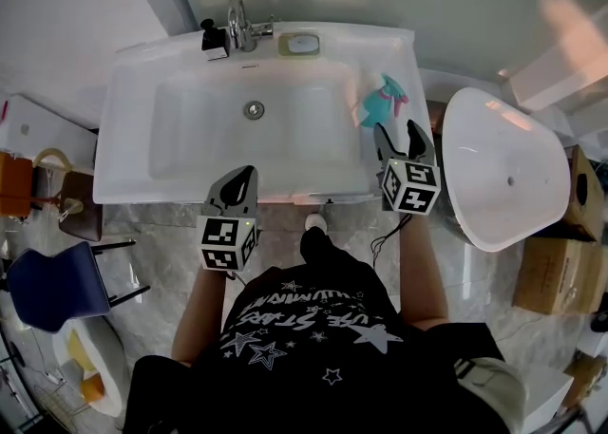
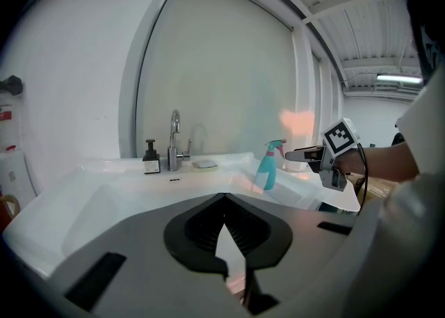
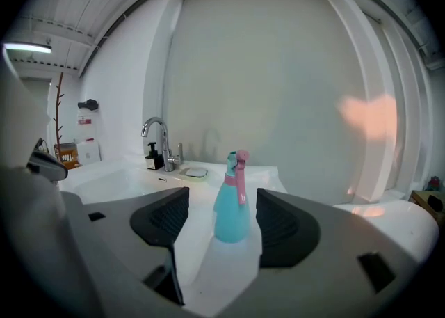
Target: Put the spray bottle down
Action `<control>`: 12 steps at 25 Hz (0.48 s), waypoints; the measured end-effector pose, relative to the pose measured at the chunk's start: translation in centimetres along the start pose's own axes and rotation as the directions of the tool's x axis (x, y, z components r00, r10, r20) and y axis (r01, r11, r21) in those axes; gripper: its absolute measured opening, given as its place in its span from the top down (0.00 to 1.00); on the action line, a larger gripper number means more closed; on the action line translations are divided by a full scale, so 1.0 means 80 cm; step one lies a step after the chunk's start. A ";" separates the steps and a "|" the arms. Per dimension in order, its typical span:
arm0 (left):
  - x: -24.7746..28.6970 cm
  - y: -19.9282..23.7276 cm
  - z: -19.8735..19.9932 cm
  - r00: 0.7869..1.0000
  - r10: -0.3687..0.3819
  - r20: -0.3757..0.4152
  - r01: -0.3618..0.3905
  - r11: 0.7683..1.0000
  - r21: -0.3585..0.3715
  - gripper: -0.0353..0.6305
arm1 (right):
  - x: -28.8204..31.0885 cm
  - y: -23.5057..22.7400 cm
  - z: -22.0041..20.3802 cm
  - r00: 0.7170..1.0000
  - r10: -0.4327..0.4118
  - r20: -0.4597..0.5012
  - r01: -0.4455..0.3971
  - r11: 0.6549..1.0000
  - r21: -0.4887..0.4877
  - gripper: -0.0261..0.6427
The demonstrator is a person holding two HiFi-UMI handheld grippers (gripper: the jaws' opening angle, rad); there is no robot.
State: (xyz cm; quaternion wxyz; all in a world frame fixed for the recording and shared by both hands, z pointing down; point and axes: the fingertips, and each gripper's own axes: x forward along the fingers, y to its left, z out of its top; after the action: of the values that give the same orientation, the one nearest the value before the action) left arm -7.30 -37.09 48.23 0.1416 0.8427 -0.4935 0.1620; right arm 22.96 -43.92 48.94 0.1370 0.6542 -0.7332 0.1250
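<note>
The spray bottle (image 1: 382, 100), teal with a pink trigger, stands upright on the right rim of the white sink (image 1: 133, 119). My right gripper (image 1: 395, 130) is just in front of it, open. In the right gripper view the bottle (image 3: 231, 202) stands free on the rim beyond the right gripper's (image 3: 222, 223) wide-apart jaws, and neither pad touches it. My left gripper (image 1: 247, 174) hovers over the sink's front edge with its jaws shut on nothing. From the left gripper (image 2: 224, 200) view, the bottle (image 2: 267, 168) appears at the right with the right gripper (image 2: 290, 154) beside it.
A chrome faucet (image 1: 239, 24), a dark soap dispenser (image 1: 213, 41) and a soap dish (image 1: 302, 43) line the sink's back edge. A second white basin (image 1: 503, 171) lies to the right, with cardboard boxes (image 1: 551, 275) beyond. A blue chair (image 1: 47, 285) stands at lower left.
</note>
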 end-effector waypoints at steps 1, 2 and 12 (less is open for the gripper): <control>-0.010 -0.001 -0.002 1.000 -0.004 0.004 0.004 1.000 0.003 0.92 | -0.012 0.003 -0.001 1.000 -0.006 0.005 0.006 1.000 0.004 0.52; -0.021 -0.002 -0.005 1.000 -0.007 0.007 0.007 1.000 0.006 0.92 | -0.024 0.006 -0.003 1.000 -0.011 0.012 0.011 1.000 0.007 0.52; -0.133 -0.027 -0.037 0.997 -0.066 0.043 0.064 0.997 0.045 0.92 | -0.152 0.080 -0.017 0.998 -0.012 0.060 0.010 0.999 0.031 0.55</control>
State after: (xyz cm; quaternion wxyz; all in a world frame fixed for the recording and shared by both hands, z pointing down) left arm -10.70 -26.53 46.33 0.1174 0.8647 -0.4652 0.1490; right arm 17.91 -31.47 45.74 0.1056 0.6637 -0.7314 0.1157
